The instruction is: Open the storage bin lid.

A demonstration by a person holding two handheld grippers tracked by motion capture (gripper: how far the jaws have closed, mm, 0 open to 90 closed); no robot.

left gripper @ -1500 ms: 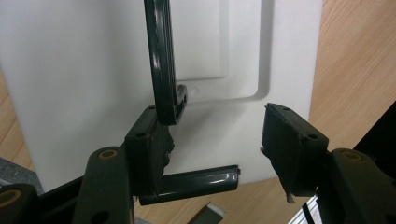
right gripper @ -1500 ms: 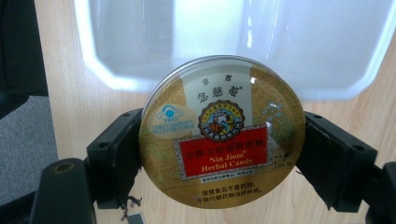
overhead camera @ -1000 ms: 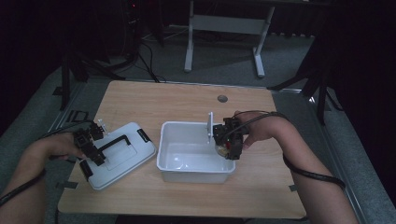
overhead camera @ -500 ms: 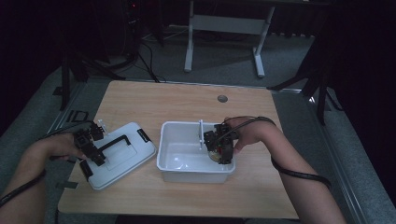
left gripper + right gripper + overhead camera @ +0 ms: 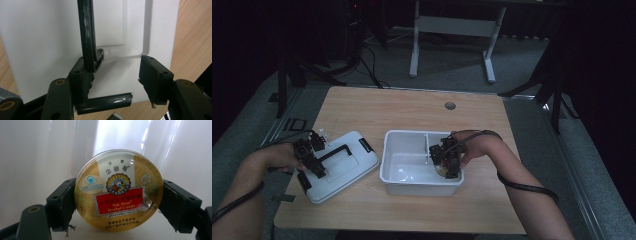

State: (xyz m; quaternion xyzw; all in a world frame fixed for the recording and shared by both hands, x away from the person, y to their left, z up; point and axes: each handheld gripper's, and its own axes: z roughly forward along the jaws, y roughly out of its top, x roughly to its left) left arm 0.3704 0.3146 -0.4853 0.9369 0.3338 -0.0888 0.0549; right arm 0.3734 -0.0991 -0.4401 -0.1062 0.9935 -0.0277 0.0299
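A round gold candy tin [image 5: 119,190], its lid printed with a red label reading Nin Jiom Herbal Candy, sits clamped between the two black jaws of the right gripper [image 5: 119,202], one pad pressed on each side of its rim with the printed face toward the gripper's camera. Behind the tin, straight ahead of those jaws, rise the glossy white inner walls of a plastic bin [image 5: 45,150]. From the high view, the right gripper [image 5: 447,162] is lowered inside the white bin [image 5: 404,186], close to its right-hand wall, with the person's right hand [image 5: 477,147] reaching over the rim. To the left of the bin on the wooden table [image 5: 412,107] lies the bin's flat white lid [image 5: 357,167], tilted at an angle, with a black handle [image 5: 334,151] across it. The left gripper [image 5: 312,159] rests over that lid, held by the person's left hand [image 5: 277,157]. In the left gripper view its jaws stand roughly half open, the left pad [image 5: 81,82] touching the corner of the black handle [image 5: 87,35], the right pad [image 5: 153,77] apart from it over the white lid [image 5: 45,37], clamping nothing.
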